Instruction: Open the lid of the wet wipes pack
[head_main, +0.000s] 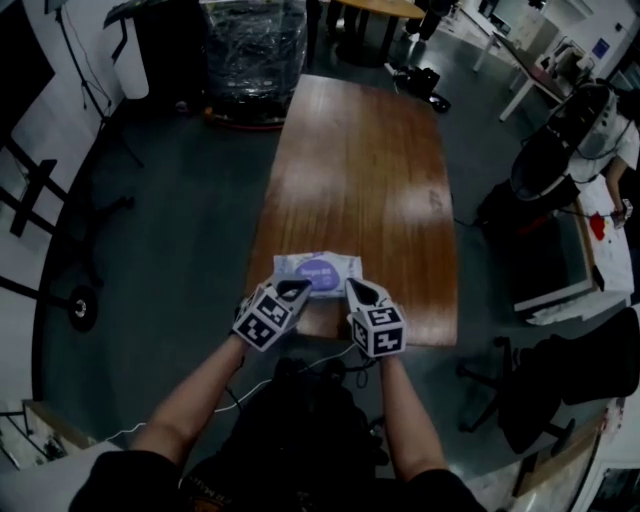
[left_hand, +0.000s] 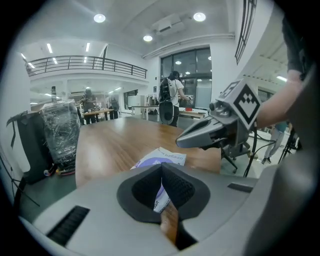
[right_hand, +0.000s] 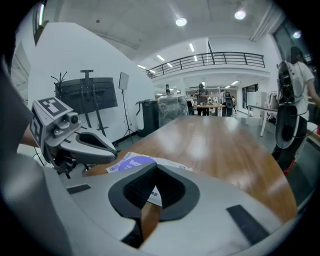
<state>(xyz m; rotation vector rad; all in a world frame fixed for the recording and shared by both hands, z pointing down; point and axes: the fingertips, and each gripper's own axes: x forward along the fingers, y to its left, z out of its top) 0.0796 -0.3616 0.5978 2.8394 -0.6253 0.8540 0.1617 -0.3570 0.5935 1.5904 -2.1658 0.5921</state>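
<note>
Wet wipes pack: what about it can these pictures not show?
- Opening tab on the wet wipes pack: head view, too small to make out.
- Its near corners: head view, covered by left gripper and right gripper.
- Its near half: both gripper views, hidden behind each gripper's own jaws.

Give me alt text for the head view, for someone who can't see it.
A purple-topped wet wipes pack lies near the front edge of a long wooden table. The person's left gripper and right gripper, both shut, point at its near side, side by side.
</note>
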